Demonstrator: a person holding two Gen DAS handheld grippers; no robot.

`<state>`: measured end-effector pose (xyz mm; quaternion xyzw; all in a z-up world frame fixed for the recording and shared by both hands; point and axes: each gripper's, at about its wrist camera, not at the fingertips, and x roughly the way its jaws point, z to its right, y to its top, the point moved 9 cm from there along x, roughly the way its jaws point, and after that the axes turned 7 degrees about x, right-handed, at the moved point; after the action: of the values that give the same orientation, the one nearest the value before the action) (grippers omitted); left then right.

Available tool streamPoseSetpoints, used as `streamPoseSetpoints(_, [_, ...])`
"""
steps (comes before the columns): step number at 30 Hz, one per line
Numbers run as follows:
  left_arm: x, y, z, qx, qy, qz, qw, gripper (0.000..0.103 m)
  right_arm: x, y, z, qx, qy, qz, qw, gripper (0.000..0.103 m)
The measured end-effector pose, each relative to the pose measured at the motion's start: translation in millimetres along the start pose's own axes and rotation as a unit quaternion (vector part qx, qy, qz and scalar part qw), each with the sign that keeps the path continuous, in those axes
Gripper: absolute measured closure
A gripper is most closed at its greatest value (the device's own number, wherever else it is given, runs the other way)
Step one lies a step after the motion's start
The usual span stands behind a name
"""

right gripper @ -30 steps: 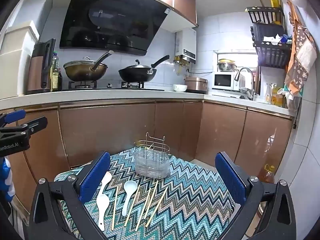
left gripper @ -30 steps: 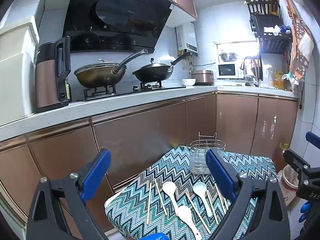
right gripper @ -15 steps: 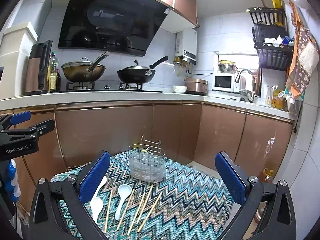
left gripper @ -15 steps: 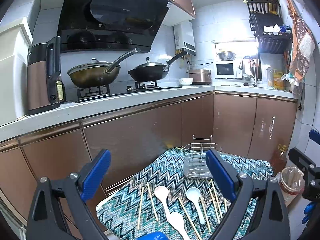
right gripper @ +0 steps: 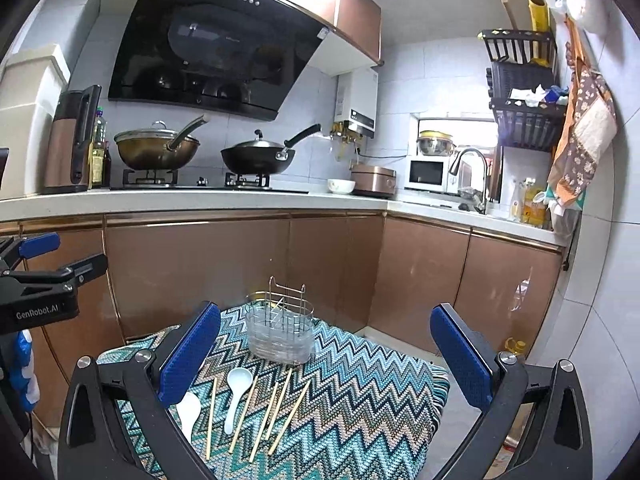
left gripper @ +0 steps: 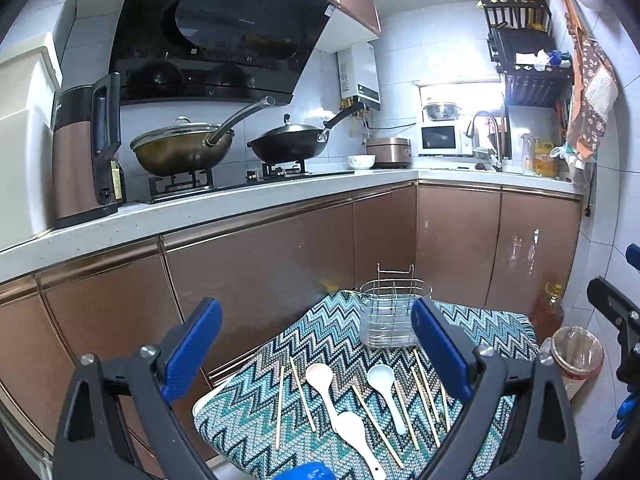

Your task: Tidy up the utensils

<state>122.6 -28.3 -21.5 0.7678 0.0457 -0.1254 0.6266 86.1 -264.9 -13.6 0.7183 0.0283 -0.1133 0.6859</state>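
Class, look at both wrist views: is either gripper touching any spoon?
Apart. The right wrist view shows the right gripper open above the white spoon; the left gripper likewise hovers open.

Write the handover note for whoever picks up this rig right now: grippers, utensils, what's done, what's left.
Left gripper: open, empty, above the zigzag-patterned cloth.
Right gripper: open, empty, likewise raised.
Wire utensil caddy with clear liner: upright at the cloth's far end; whether anything is inside, I cannot tell.
Three white ceramic spoons and the loose wooden chopsticks lie flat on the cloth in front of the caddy.
Done: no sorting visible.
Left: move spoons and chopsticks into the caddy.
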Motion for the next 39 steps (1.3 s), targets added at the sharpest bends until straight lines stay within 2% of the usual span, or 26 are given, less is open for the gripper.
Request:
streamPoseSetpoints(11, [-10.0,2.9,-8.3,-0.020,0.011,0.021,0.9995,0.007,-1.7,-4.6,-1.3,0.011,0.011,0.002,1.000,0.000])
streamPoseSetpoints(16, [14.0,2.3,-25.7,-0.005,0.032,-0.014,0.9994,0.007,18.0,-11.6,3.4,0.021,0.026,-0.017,0.999,0.000])
streamPoseSetpoints(21, [47.0,-5.0,-50.9,-0.043,0.036,-0.042,0.9975,0.007,51.4,-23.3,13.7,0.031,0.031,-0.048,0.998,0.000])
streamPoseSetpoints(24, [82.6,-23.8,-60.5,-0.069,0.017,-0.091,0.9933,0.007,76.5,-35.8,17.1,0.035,0.029,-0.077,0.996,0.000])
streamPoseSetpoints(25, [99.9,-36.3,-59.1,-0.069,0.001,-0.121,0.9902,0.007,86.6,-41.9,16.7,0.034,0.030,-0.091,0.995,0.000])
streamPoseSetpoints(27, [132.6,-71.2,-50.4,-0.071,-0.052,-0.185,0.9787,0.007,105.3,-54.2,11.9,0.034,0.036,-0.120,0.992,0.000])
streamPoseSetpoints(29, [158.1,-101.6,-46.6,-0.079,-0.076,-0.228,0.9675,0.009,121.7,-69.8,5.0,0.039,0.048,-0.149,0.987,0.000])
streamPoseSetpoints(32, [192.4,-137.1,-44.8,-0.094,-0.102,-0.280,0.9499,0.009,153.2,-97.2,-4.0,0.045,0.064,-0.205,0.976,0.000])
streamPoseSetpoints(35, [223.7,-155.4,-48.2,-0.124,-0.122,-0.314,0.9334,0.009,182.5,-124.1,-12.1,0.059,0.084,-0.258,0.961,0.003])
streamPoseSetpoints(37, [240.8,-162.9,-49.5,-0.141,-0.136,-0.334,0.9221,0.013,201.0,-139.9,-14.2,0.067,0.094,-0.290,0.950,0.014])
streamPoseSetpoints(38, [250.6,-168.0,-48.2,-0.152,-0.145,-0.349,0.9131,0.024,210.2,-146.9,-14.0,0.074,0.098,-0.304,0.945,0.017])
streamPoseSetpoints(39, [259.4,-173.8,-45.9,-0.163,-0.154,-0.367,0.9029,0.043,220.4,-154.2,-13.5,0.083,0.103,-0.319,0.938,0.023])
